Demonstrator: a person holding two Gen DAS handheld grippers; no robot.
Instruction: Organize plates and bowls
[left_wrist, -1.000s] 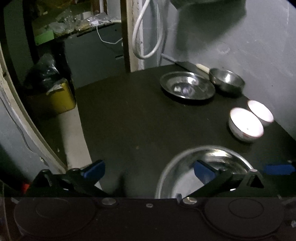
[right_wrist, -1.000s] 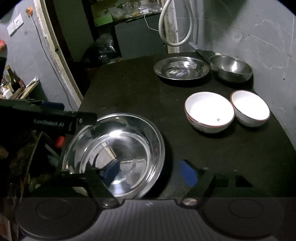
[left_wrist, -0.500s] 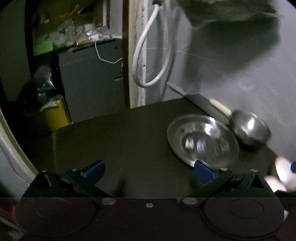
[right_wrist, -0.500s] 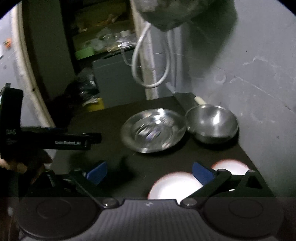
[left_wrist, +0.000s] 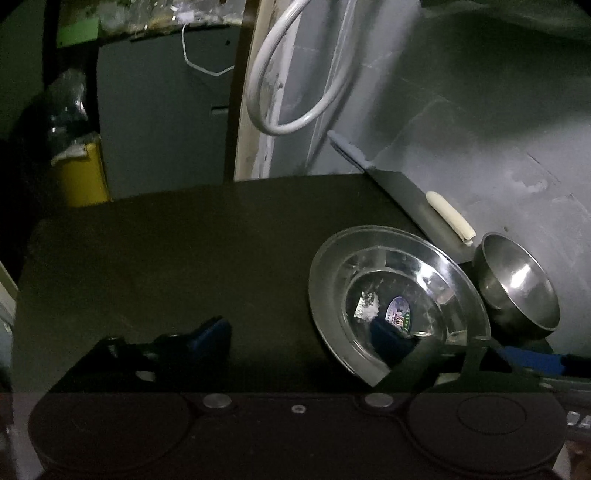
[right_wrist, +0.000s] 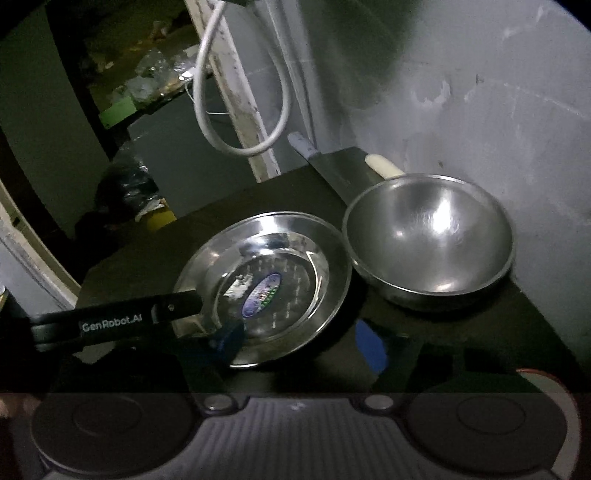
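white bowl (right_wrist: 546, 380) cut off behind gripper body, plate sticker (right_wrist: 264, 293) unreadable

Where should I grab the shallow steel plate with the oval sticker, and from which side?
Probably the shallow steel plate's broad flat rim on its near, open edge, one finger over and one under. Its far-right edge crowds the round steel bowl. The closing right gripper already straddles the near rim.

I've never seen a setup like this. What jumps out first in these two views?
The shiny round steel plate with a sticker in its middle catches the light on the black table, with a deep steel bowl just beside it against the grey wall. Both blue-padded grippers reach for the plate: the left gripper and the right gripper straddle its near rim, jaws closing. A white hose loop hangs behind.
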